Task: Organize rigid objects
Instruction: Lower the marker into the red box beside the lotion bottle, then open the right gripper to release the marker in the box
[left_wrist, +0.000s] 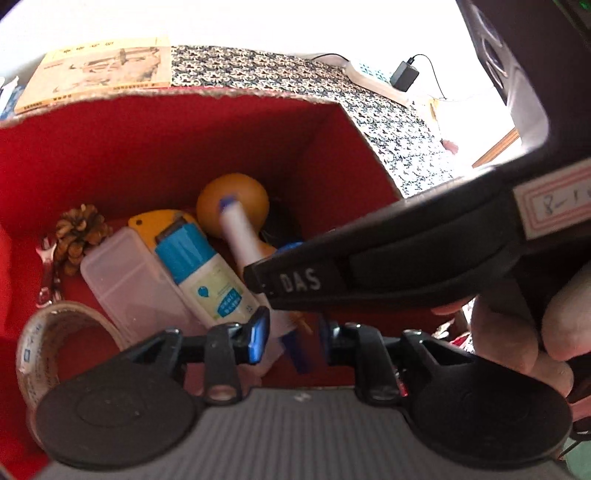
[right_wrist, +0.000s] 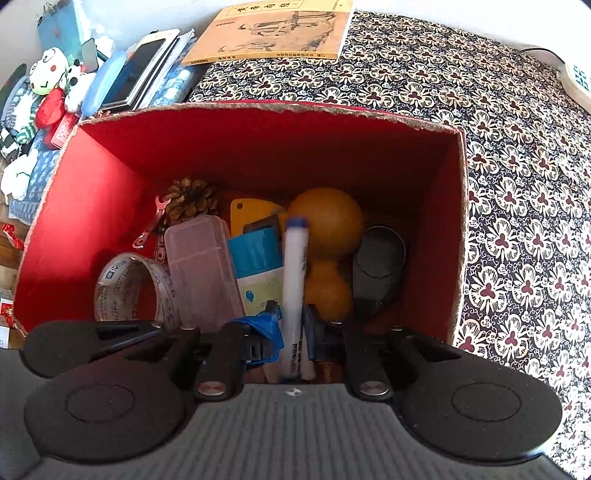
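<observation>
Several rigid items already lie in the red box (right_wrist: 436, 173): a pine cone (right_wrist: 190, 199), clear case (right_wrist: 201, 267), tape roll (right_wrist: 131, 291), bottle (right_wrist: 258, 269) and gourd (right_wrist: 327, 221). I hold my right claw (right_wrist: 291, 332) clamped on the white marker (right_wrist: 294, 273), which is poised over the box contents, not yet dropped. My left claw (left_wrist: 293, 334) stands apart, empty, above the box. I judge the task nearly complete; nothing loose shows on the patterned tabletop (right_wrist: 517, 147) beside the box.

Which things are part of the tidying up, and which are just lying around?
Part of the job: red box, marker in the right gripper, pine cone, tape, clear case, gourd, bottle.
Just lying about: book, phone, plush toys, power strip.
</observation>
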